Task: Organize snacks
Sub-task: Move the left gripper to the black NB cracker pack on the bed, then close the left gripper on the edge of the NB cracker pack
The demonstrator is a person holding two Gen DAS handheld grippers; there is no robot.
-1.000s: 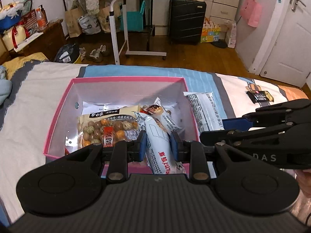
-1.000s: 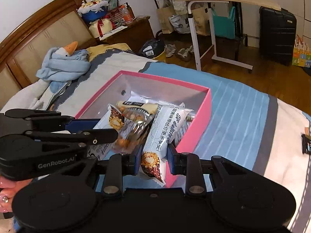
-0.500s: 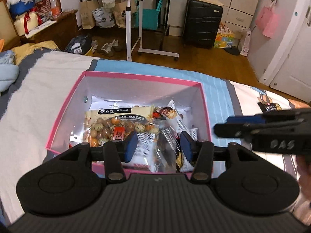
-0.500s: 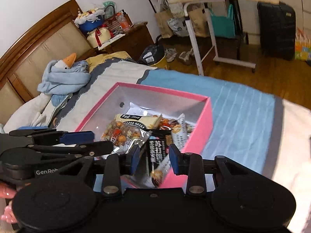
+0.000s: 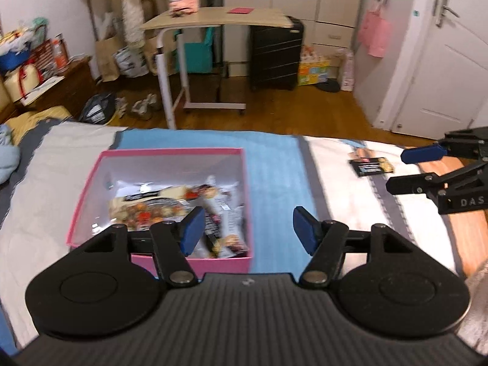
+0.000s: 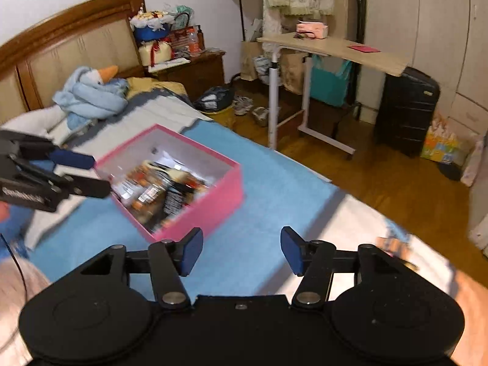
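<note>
Our left gripper (image 5: 247, 228) jaws apart, right gripper (image 6: 242, 251) apart too, both empty, snack packets (image 5: 183, 210) in pink box (image 5: 170, 152), dark packet (image 5: 370, 167) on bed (image 5: 335, 183)

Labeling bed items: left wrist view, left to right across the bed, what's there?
Pink box holding snack packs → bare blue stripe of the bedcover → dark snack packet → right tongs, open.

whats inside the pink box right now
The pink box holds a pile of snack packets, one clear bag showing mixed nuts. Whatever lies beneath the pile is covered.
</note>
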